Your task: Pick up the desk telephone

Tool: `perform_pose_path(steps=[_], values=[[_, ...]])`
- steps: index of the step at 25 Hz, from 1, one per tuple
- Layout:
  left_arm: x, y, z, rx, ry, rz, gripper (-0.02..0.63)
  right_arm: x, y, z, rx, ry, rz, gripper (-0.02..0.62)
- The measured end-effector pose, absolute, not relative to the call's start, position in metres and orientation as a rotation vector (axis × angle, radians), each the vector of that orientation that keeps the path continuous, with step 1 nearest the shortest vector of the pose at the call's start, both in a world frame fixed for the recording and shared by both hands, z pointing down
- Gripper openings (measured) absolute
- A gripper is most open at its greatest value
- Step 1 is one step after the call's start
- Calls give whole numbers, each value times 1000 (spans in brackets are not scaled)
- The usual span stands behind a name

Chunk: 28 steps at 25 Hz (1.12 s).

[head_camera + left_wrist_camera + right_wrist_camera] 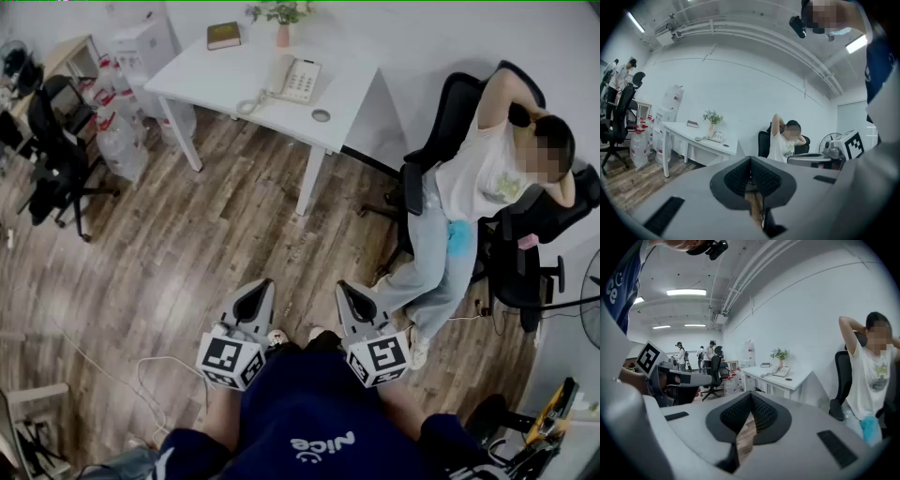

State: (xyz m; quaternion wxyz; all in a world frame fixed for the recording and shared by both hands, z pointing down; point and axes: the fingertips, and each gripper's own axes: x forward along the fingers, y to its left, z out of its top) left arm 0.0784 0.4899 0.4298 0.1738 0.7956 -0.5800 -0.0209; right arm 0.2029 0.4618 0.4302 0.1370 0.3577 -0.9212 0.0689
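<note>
I see white bench [211, 75] far ahead, standing on wooden floor [187, 253]. On bench: desk telephone [295, 80] near middle, its coiled cord [251, 101] lying at left of it. Dark book [224, 36] at far edge, potted plant [282, 33] just beside book. Small round grey thing [321, 115] near right front edge, apart from telephone; I cannot tell what it is.

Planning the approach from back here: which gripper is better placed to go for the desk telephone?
Left, marginally. The left gripper and right gripper are both shut, empty and about equally far from the desk telephone, but its handset lies on the left side.
</note>
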Motion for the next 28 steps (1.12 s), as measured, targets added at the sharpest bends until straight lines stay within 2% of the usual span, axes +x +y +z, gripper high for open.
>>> perform_pose_path(steps=[15,28], values=[[78,498,431,2263,-1616,-59,17,219,468,437,1183,-2641,262,23],[49,428,438,2121,-1772,-71,17,190,359,450,1043,-2726,314,23]])
